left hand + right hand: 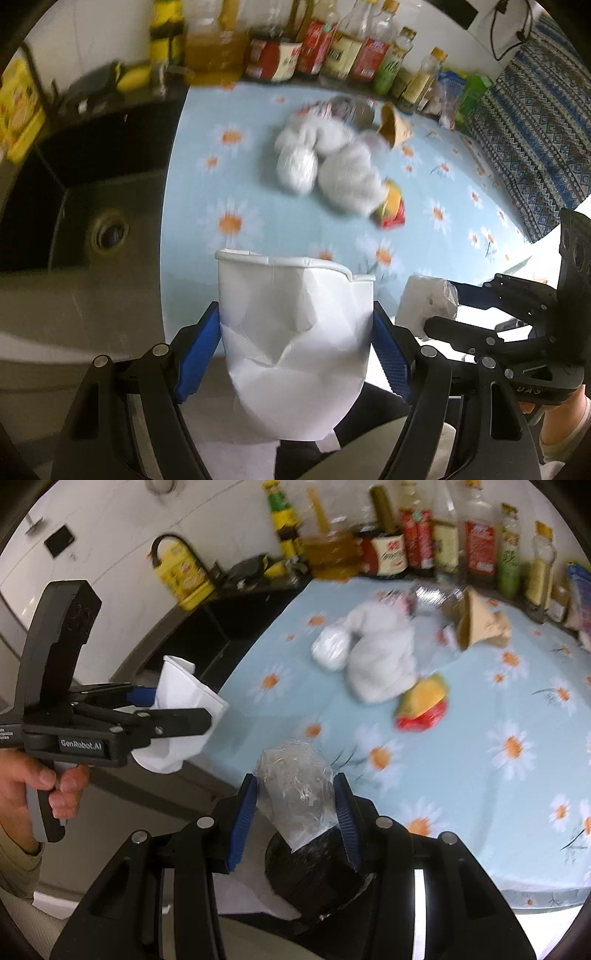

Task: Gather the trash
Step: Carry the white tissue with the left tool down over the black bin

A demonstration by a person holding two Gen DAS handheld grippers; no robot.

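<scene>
**Both grippers loaded above the table edge**

The crushed white paper cup (pixel 295 343) sits clamped between the blue pads of your left gripper (pixel 295 332), its long axis running along the fingers, rim pointing away toward the flowered tablecloth (pixel 443 177). Your right gripper (pixel 295 808) is clenched on a crumpled clear plastic wrap (pixel 299 797), which also juts forward beyond the pads. More trash, white wads (pixel 332 162) and a red-yellow wrapper (pixel 391 206), lies mid-table, well apart from both.
</scene>
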